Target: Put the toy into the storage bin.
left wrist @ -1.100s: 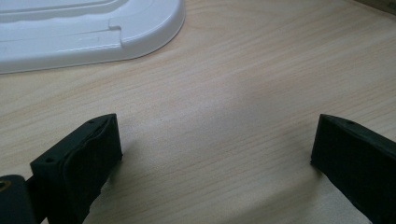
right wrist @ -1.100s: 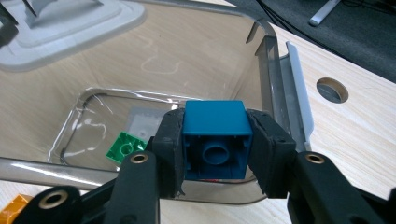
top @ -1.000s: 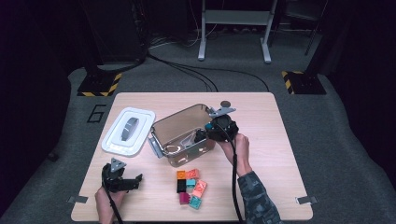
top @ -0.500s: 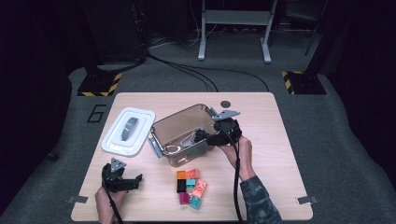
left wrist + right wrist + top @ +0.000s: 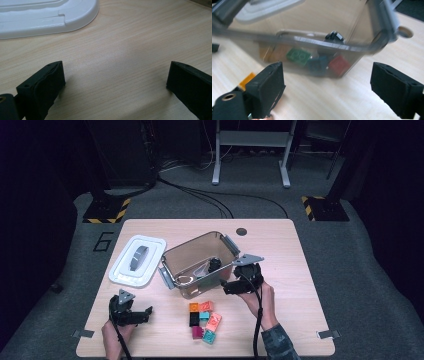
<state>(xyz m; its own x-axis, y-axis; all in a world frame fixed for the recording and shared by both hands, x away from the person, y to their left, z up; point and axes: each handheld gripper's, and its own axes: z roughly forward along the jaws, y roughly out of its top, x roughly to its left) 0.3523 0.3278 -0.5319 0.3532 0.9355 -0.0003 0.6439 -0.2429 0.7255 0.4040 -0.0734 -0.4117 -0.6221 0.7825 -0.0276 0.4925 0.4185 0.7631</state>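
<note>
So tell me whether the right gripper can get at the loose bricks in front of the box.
Probably yes: the right gripper is open and empty beside the box, and bare table separates it from the bricks.

We seem to be in a lab or recording studio. A lone wooden table [image 5: 280, 250] stands on grey carpet [image 5: 350, 270] in a dark room. Along the frame's top we see hazard-striped stand bases [image 5: 102, 212], floor cables [image 5: 210, 200] and a metal frame [image 5: 250, 150].
</note>
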